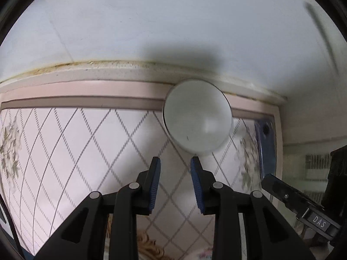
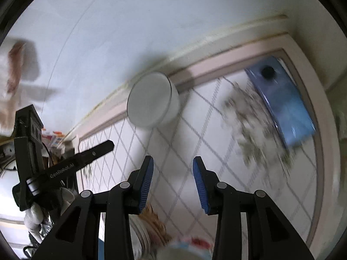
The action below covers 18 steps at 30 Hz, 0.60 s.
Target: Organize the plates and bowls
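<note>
A white round bowl point(image 1: 197, 119) stands at the far edge of the patterned table, close to the wall; in the right wrist view the bowl point(image 2: 151, 99) is up and left of centre. My left gripper point(image 1: 175, 162) hovers just short of it, open by a small gap with nothing between the blue pads. My right gripper point(image 2: 173, 161) is open a little wider, also with nothing in it, farther back from the bowl. Blurred dishes point(image 2: 184, 249) with a coloured rim show at the bottom edge under the right gripper.
A blue phone point(image 2: 282, 101) lies at the table's far right corner, also visible as the phone point(image 1: 265, 147) in the left wrist view. The white wall point(image 1: 173, 21) runs along the table's raised pink border point(image 1: 86, 88). Clutter sits beyond the table's left end point(image 2: 54, 138).
</note>
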Motion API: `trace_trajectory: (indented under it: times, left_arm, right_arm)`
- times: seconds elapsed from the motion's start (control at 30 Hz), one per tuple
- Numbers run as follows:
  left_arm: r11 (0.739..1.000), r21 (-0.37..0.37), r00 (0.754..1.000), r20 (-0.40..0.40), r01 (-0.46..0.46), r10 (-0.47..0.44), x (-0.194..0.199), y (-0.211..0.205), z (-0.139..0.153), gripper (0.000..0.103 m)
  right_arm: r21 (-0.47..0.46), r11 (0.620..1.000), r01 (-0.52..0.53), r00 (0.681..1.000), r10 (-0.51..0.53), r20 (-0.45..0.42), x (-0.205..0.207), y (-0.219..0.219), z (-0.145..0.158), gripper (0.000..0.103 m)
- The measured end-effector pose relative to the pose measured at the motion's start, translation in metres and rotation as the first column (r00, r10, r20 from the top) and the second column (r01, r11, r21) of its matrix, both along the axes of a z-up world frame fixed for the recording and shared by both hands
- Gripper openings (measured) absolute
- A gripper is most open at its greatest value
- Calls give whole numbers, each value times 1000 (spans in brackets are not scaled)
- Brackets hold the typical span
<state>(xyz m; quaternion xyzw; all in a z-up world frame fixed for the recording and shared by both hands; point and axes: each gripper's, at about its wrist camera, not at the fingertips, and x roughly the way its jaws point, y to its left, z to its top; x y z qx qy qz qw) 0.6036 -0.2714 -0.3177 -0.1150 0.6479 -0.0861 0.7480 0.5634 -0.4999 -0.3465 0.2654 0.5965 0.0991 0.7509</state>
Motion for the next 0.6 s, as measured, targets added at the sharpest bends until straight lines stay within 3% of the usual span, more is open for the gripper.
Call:
trace_trajectory:
  times: [0.37,0.6]
  left_arm:
    - [998,-52,991,-128,-34,27,49,3,-52,26]
    - [1000,-20,990,-143,-20,17,60,2,-66,25]
  right_arm:
    - [49,998,28,995,-23,-96,93,15,-65,41]
    - [43,999,25,993,-19,-118,122,22,-89,38]
